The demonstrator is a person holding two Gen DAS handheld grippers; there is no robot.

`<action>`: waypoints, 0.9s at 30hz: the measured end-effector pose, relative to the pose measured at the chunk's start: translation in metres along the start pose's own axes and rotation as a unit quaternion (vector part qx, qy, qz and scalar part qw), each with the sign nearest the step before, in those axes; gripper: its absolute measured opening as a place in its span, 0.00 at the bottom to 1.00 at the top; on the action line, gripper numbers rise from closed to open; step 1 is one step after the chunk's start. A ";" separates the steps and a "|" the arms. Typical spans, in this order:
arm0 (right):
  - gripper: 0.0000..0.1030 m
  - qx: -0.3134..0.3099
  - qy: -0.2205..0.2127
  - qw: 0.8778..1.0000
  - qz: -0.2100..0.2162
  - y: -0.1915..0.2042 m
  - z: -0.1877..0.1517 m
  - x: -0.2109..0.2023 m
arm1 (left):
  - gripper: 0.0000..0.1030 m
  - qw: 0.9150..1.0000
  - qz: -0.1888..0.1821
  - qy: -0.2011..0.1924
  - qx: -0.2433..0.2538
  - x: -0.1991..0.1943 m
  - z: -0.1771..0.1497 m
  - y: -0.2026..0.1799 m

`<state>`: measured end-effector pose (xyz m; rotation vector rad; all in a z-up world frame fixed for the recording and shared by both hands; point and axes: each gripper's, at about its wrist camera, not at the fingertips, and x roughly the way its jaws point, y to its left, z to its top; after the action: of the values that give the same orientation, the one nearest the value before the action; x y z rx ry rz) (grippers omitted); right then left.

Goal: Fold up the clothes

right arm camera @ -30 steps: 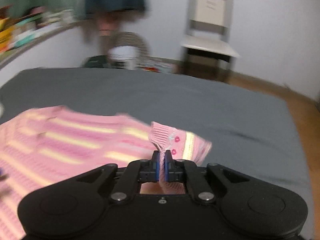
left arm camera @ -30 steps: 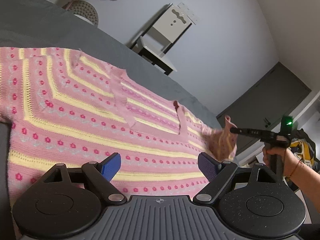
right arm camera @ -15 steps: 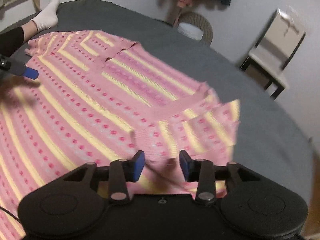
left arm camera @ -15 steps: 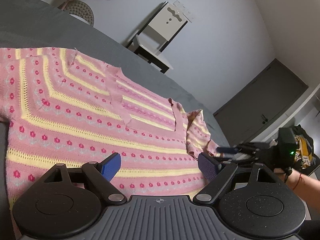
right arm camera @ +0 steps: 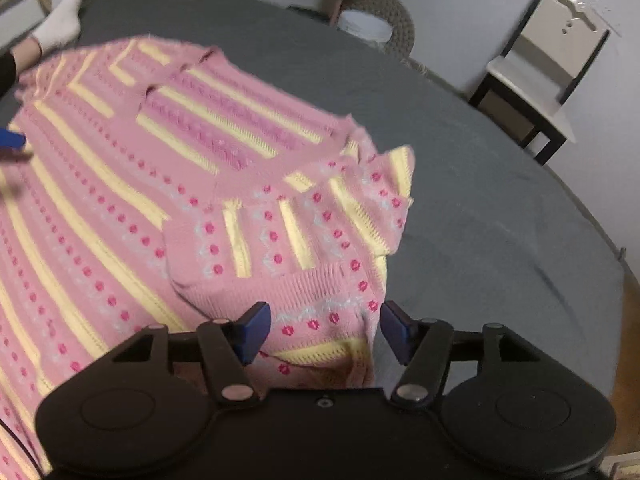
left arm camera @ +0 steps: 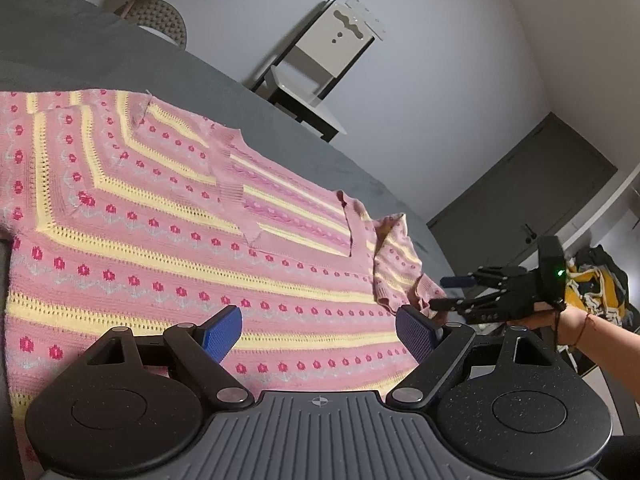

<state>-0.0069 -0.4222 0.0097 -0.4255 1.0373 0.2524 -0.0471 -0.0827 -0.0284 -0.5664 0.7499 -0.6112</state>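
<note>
- Sweater (left arm camera: 168,216): pink knit with yellow stripes and red dots, spread flat on the grey bed (left arm camera: 72,52). Neckline faces the far side, toward the wall.
- One short sleeve (right arm camera: 296,232) is folded in over the body, its ribbed cuff nearest your right gripper. From the left wrist view the same sleeve sits bunched at the sweater's right edge, beside the bed's edge.
- Your left gripper (left arm camera: 319,330): jaws wide apart, nothing between them. It hovers over the lower body of the sweater; blue pads (left arm camera: 222,334) show clear of the cloth, though whether they touch the knit below you cannot tell from this angle.
- Your right gripper (right arm camera: 325,332): jaws spread wide, gripping nothing. The sleeve cuff lies in the gap between the pads, loose, not pinched.
- In the left wrist view your right gripper shows at far right, fingers parted, tips just beside the folded sleeve; your hand (left arm camera: 560,322) holds its handle, green light on.
- Left gripper's blue tip (right arm camera: 10,140) shows at the left edge of the right wrist view, over the sweater, blurred.
- A socked foot (right arm camera: 60,24) rests on the bed's far left corner.
- Background: a chair (right arm camera: 536,68) by the wall, a round woven basket (right arm camera: 380,16) behind the bed, a dark door (left arm camera: 532,196) to the right.
</note>
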 end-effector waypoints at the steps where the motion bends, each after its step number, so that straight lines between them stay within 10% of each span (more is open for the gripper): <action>1: 0.39 0.000 0.005 1.000 0.005 0.002 -0.001 0.003 | 0.82 1.000 -0.002 0.001 -0.002 0.001 0.000 0.000; 4: 0.14 0.001 0.015 1.000 0.027 0.007 -0.003 0.005 | 0.82 1.000 -0.009 0.006 0.000 0.004 -0.001 -0.001; 9: 0.11 -0.033 0.019 0.998 0.052 0.018 -0.006 -0.012 | 0.82 1.000 -0.016 0.012 0.000 0.005 -0.003 -0.003; 17: 0.11 -0.117 0.072 0.988 0.066 0.045 -0.032 -0.029 | 0.82 1.000 -0.021 0.005 -0.003 0.002 -0.001 -0.004; 22: 0.36 -0.167 0.092 0.980 0.053 0.064 -0.045 -0.031 | 0.82 1.000 -0.023 0.012 -0.004 0.002 -0.003 -0.004; 27: 0.37 -0.170 0.086 0.977 0.092 0.069 -0.037 -0.050 | 0.82 1.000 -0.019 0.013 -0.009 0.001 -0.003 0.000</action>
<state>-0.0874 -0.3779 0.0225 -0.6694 1.2097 0.5723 -0.0484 -0.0842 -0.0305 -0.5914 0.7711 -0.6478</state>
